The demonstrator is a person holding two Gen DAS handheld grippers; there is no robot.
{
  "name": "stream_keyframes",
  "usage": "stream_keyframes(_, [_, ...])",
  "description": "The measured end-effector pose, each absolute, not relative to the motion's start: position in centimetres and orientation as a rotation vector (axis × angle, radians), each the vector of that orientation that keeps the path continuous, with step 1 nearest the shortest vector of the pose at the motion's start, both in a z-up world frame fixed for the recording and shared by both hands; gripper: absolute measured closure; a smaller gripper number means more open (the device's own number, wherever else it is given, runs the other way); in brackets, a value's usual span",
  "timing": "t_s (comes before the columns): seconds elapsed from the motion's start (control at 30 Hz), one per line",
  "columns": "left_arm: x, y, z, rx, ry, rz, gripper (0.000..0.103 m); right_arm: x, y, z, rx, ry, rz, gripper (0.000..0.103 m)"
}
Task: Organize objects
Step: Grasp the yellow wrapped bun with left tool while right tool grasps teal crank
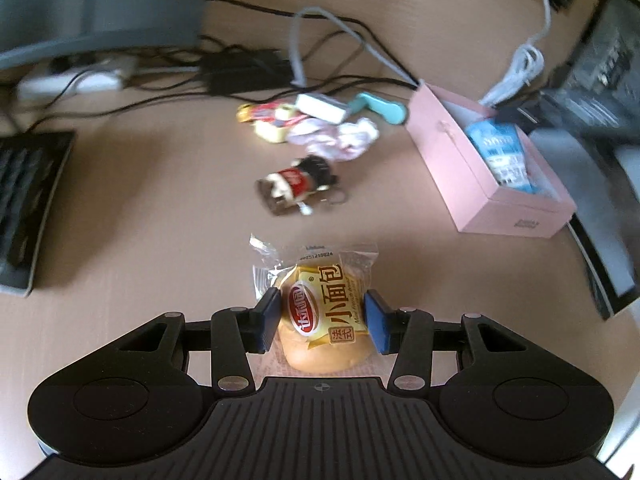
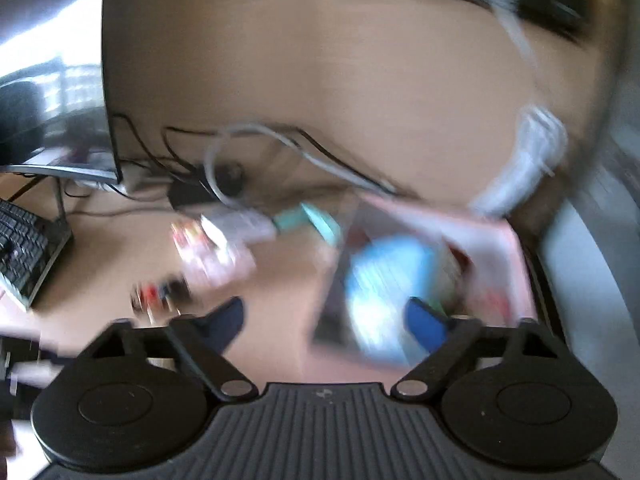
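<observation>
On a pale wood-grain desk (image 1: 140, 184), we grip a wrapped bread bun (image 1: 320, 312) in the left gripper (image 1: 322, 320): its blue pads press both sides of the soft, round golden bun, sealed in crinkled clear film with a yellow-and-red label. Ahead lie a small cola-bottle keychain (image 1: 298, 184) and a loose heap of sweets and crumpled wrappers (image 1: 320, 130), a teal plastic piece (image 1: 378, 108) at its edge. To the right stands an open pink cardboard box (image 1: 472, 176) with a blue-and-white packet (image 1: 500, 152) inside; black cables (image 1: 248, 48) trail behind, a dark keyboard (image 1: 28, 200) at left.

The right wrist view is heavily blurred. There we hold the right gripper (image 2: 324, 320) part-way open over the desk and the near corner of the pink box (image 2: 492, 248), nothing clearly between its blue pads. Only this view shows a glossy monitor (image 2: 52, 80); only the left shows the bun.
</observation>
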State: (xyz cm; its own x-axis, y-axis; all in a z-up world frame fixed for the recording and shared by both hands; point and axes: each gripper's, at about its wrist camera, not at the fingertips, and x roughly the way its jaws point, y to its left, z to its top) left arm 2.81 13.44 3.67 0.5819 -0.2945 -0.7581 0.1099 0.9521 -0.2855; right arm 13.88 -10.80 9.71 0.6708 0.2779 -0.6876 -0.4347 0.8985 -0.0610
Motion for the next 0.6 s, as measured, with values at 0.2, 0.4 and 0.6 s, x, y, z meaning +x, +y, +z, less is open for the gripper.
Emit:
stream_keyframes(0.2, [1.8,15.7,3.4,-0.317,0.917,-0.248,0.053,27.4,-3.6,7.0,-0.168,0.930,0.319,0.049])
stream_keyframes(0.4, [1.5,17.0,3.2,-0.359,0.918,-0.255,0.053,31.5,-2.2,2.5,-0.127,0.943,0.125,0.057])
stream_keyframes(0.6, [1.9,17.4,3.0,-0.360,0.924,-0.255,0.053,32.2,-0.5,0.8,-0.258,0.892,0.111,0.060])
